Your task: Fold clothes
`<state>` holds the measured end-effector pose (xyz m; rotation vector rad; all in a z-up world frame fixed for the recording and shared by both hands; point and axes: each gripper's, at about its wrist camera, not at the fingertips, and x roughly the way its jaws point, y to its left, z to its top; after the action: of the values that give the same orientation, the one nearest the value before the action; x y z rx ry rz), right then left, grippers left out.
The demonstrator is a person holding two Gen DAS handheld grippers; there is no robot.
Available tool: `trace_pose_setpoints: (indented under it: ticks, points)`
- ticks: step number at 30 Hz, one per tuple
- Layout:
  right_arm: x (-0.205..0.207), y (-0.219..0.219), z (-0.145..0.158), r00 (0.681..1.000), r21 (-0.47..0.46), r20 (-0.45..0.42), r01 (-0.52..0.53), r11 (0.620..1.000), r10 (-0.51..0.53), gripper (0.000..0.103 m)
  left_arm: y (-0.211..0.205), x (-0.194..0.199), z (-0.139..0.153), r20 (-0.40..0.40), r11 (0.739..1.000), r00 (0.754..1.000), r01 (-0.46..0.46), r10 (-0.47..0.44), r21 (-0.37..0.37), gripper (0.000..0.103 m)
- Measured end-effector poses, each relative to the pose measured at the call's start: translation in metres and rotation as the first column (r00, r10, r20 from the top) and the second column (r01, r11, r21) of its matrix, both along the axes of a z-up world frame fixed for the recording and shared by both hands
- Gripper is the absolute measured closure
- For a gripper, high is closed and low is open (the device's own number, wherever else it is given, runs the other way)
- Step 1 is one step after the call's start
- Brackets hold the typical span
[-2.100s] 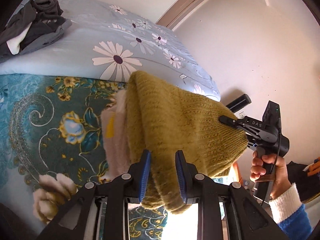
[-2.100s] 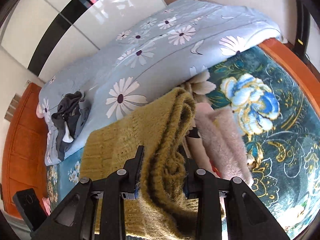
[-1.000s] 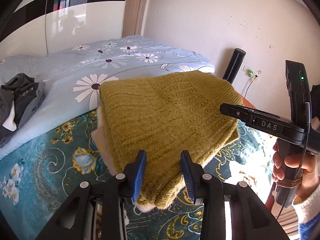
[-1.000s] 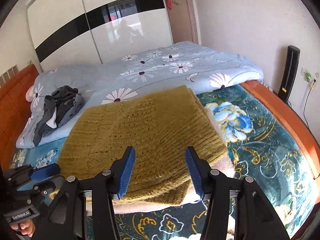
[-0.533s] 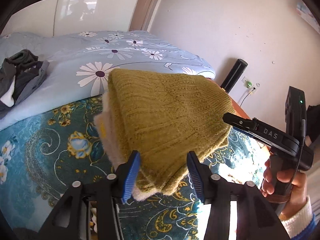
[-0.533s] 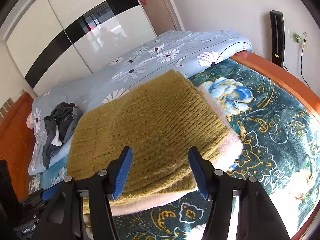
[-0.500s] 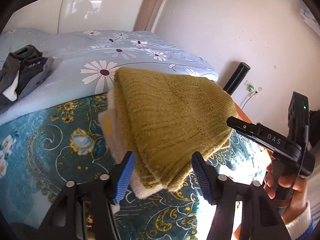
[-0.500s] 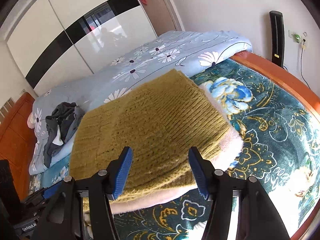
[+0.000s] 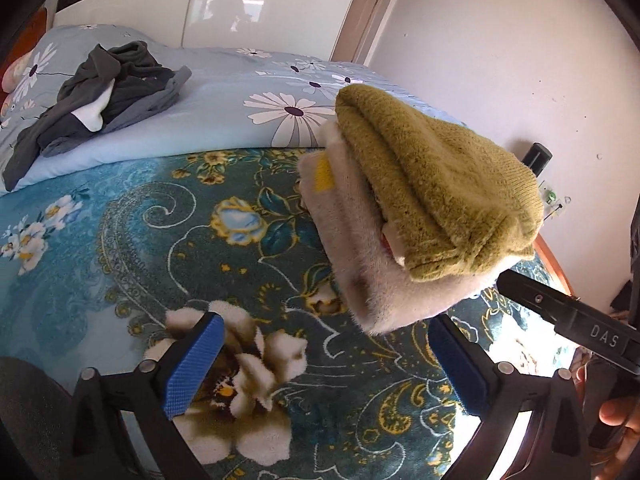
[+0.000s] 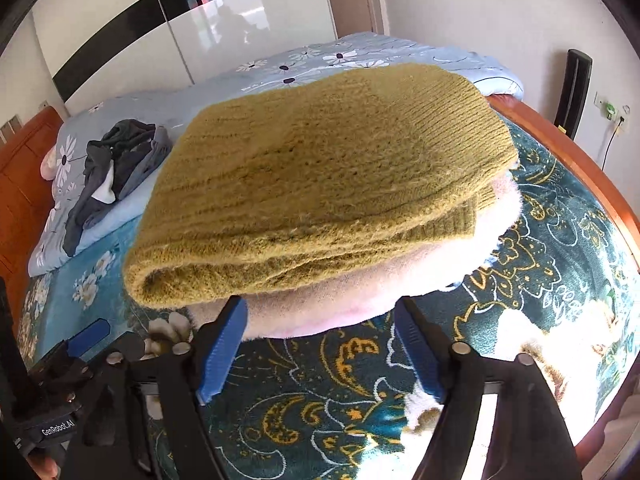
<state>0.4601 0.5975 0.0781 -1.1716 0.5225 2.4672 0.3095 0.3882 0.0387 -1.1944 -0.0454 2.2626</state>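
A folded mustard-yellow knit sweater [image 9: 432, 184] lies on top of a folded pale pink fluffy garment [image 9: 360, 264] on the teal floral bedspread. The stack also shows in the right wrist view, sweater [image 10: 328, 176] over pink garment [image 10: 360, 300]. My left gripper [image 9: 324, 364] is open and empty, just in front of the stack and apart from it. My right gripper [image 10: 320, 348] is open and empty, its blue pads close below the pink garment's near edge. The right gripper's body [image 9: 592, 336] shows at the right of the left wrist view.
A heap of dark grey clothes [image 9: 100, 92] lies on the light blue daisy duvet [image 9: 224, 108] at the back left. The wooden bed frame [image 10: 568, 152] runs along the right. A black upright device [image 10: 576, 88] and wall sockets stand by the wall.
Both grippers let go of the yellow sweater, opened wide and drew back. The sweater now rests on the pink garment on the bed.
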Motion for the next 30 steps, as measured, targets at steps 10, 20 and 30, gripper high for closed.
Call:
trace_pose_setpoints:
  ticks: [10, 20, 30]
  points:
    - [0.014, -0.015, -0.008, 0.993, 0.053, -0.015, 0.120, 0.991, -0.120, 0.001, -0.029, -0.014, -0.029, 0.138, 0.995, 0.985, -0.101, 0.098, 0.009, 0.000]
    - [-0.003, -0.043, -0.009, 0.996, 0.148, 0.003, 0.090, 0.985, -0.091, 0.001, -0.031, -0.019, -0.029, 0.111, 0.993, 0.987, -0.115, 0.113, 0.010, 0.000]
    - [-0.003, -0.052, -0.025, 0.994, 0.111, 0.058, 0.086, 0.990, -0.093, 0.001, -0.020, -0.013, -0.027, 0.049, 0.992, 0.993, -0.105, 0.109, -0.076, 0.000]
